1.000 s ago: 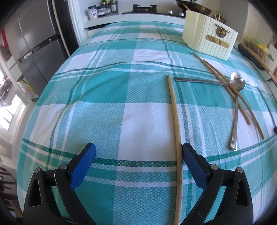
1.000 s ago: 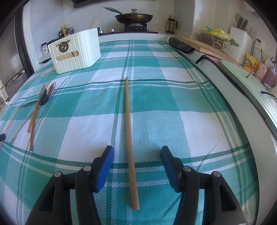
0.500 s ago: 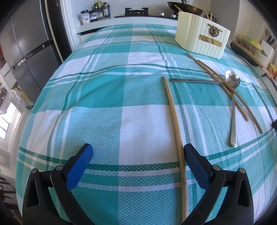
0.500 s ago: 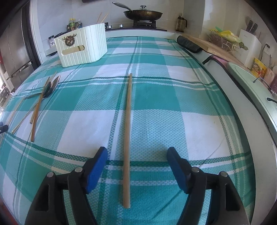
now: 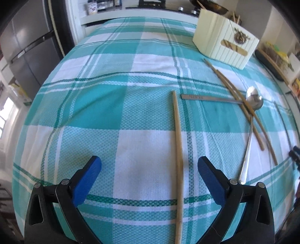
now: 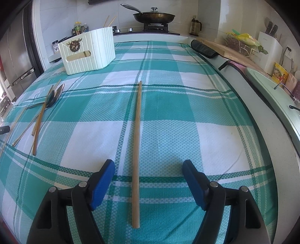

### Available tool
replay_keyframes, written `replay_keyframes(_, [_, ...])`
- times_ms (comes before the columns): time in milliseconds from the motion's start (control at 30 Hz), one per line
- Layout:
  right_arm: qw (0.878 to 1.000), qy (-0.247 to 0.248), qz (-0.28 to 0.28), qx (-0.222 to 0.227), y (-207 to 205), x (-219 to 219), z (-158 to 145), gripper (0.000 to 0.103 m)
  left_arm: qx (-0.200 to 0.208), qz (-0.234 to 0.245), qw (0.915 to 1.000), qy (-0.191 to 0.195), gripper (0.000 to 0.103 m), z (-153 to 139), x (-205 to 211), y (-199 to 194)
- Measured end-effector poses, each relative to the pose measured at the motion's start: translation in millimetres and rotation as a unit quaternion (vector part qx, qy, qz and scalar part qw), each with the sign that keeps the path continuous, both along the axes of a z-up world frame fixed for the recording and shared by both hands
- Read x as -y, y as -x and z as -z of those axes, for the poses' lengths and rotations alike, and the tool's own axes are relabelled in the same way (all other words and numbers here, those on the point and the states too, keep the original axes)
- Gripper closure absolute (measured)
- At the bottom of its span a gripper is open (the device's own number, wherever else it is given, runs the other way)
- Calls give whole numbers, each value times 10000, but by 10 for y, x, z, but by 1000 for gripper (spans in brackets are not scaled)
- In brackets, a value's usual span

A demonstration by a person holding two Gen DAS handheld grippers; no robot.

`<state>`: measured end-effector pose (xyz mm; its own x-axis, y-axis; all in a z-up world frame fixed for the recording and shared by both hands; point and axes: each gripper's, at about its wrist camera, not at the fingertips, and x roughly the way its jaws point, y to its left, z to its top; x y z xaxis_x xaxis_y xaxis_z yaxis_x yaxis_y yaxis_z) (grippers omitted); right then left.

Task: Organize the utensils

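Note:
A long wooden chopstick (image 5: 179,150) lies on the teal plaid cloth between the blue fingers of my open left gripper (image 5: 150,169), nearer the right finger. Another wooden chopstick (image 6: 136,142) lies between the fingers of my open right gripper (image 6: 149,172). A cream utensil box (image 5: 225,43) with a deer emblem stands at the far right; it also shows in the right wrist view (image 6: 88,50) at the far left. A pile of two chopsticks (image 5: 241,105), a metal spoon (image 5: 253,99) and a flat metal utensil (image 5: 206,98) lies in front of it.
A fridge (image 5: 24,48) stands left of the table. A stove with a lidded pan (image 6: 153,16) is behind the table. A counter with a sink (image 6: 277,93), a knife block (image 6: 270,47) and a black roll (image 6: 204,49) runs along the right edge.
The left gripper has shifted right, so the chopstick now lies between its fingers instead of against the right one. The right gripper has drawn back slightly; its chopstick stays between the fingers.

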<state>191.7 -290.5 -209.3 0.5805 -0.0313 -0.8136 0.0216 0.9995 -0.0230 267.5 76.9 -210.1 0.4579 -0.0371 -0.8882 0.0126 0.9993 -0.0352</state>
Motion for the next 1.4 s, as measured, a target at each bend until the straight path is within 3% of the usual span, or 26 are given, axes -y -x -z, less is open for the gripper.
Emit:
replay_keyframes(33, [9998, 13, -113, -133, -33, 3, -11, 27, 15, 129, 9997, -203, 1, 11, 50, -18])
replay_keyframes(133, [9977, -38, -340, -583, -186, 57, -40, 27, -64, 347, 9993, -150, 8, -27, 83, -114])
replay_keyframes(233, [9949, -87, -441, -898, -447, 115, -58, 29, -162, 501, 9985, -169, 23, -70, 124, -266])
replay_keyframes(333, [9949, -69, -405, -922, -803, 153, -76, 49, -264, 634, 9975, -184, 41, -101, 169, -405])
replay_keyframes(400, [9951, -163, -337, -920, -1087, 149, -81, 59, -295, 737, 9967, -180, 74, -129, 218, -498])
replay_keyframes(467, [9947, -341, -291, -924, -1348, 134, -75, 80, -271, 769, 9964, -224, 98, -145, 260, -575])
replay_keyframes(500, [9944, -407, -263, -935, -1449, 121, -68, 96, -234, 765, 9966, -182, 99, -153, 268, -611])
replay_keyframes(600, [9946, -453, -166, -919, -1636, 80, -98, 96, 97, 648, 9978, -37, 99, -315, 195, -609])
replay_keyframes(667, [9950, -727, -150, -674, -1579, 65, -256, 96, 430, 554, 9973, 230, 99, -528, 94, -533])
replay_keyframes(833, [9920, -1048, -607, 352, -1035, -71, -976, 96, 1237, 523, 9891, 606, 99, -1123, -82, -235])
replay_keyframes(967, [9869, -1015, -912, 856, -622, -204, -1456, 96, 1689, 607, 9808, 767, 99, -1472, -118, -54])
replay_keyframes(1167, [9811, -784, -1082, 1401, -330, -363, -1873, 96, 2087, 628, 9709, 994, 99, -1798, -128, 93])
replay_keyframes(1400, [9722, -671, -1100, 1956, -429, -506, -2187, 96, 2472, 620, 9600, 1159, 99, -2231, -107, -3])
